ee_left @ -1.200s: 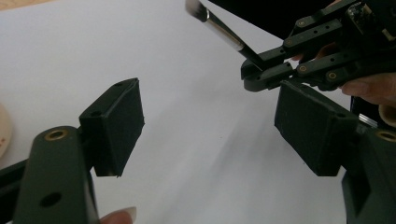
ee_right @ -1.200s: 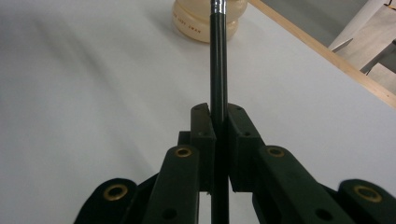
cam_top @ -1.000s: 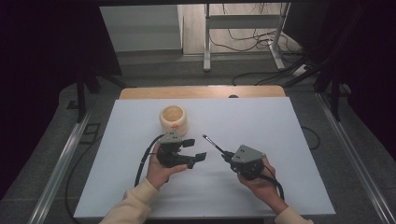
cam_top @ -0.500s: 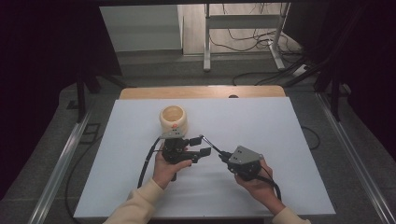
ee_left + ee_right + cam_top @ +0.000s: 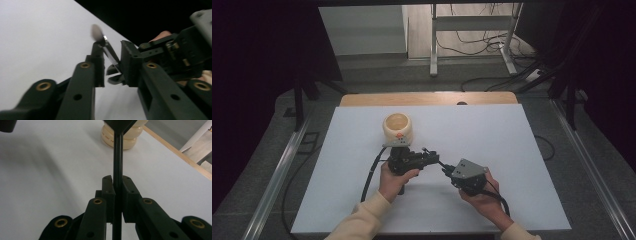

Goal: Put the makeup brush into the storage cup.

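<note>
Your right claw (image 5: 117,186) is closed tight on a thin black brush (image 5: 117,157). Your left claw (image 5: 112,62) has just been closing around the brush tip (image 5: 97,32), the pads not clearly pressing it. Both are above the surface (image 5: 512,130) middle, near the front edge; a cream jar (image 5: 398,127) stands behind

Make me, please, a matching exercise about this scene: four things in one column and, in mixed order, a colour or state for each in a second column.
Things:
1. pot
2. stick
3. right gripper
4. table top

Colour or state:
a. white and flat
b. shut on the stick
c. cream, upright, mouth open to the top
d. thin and black, clamped between two jaws

Pairs: 1-c, 2-d, 3-b, 4-a
</note>
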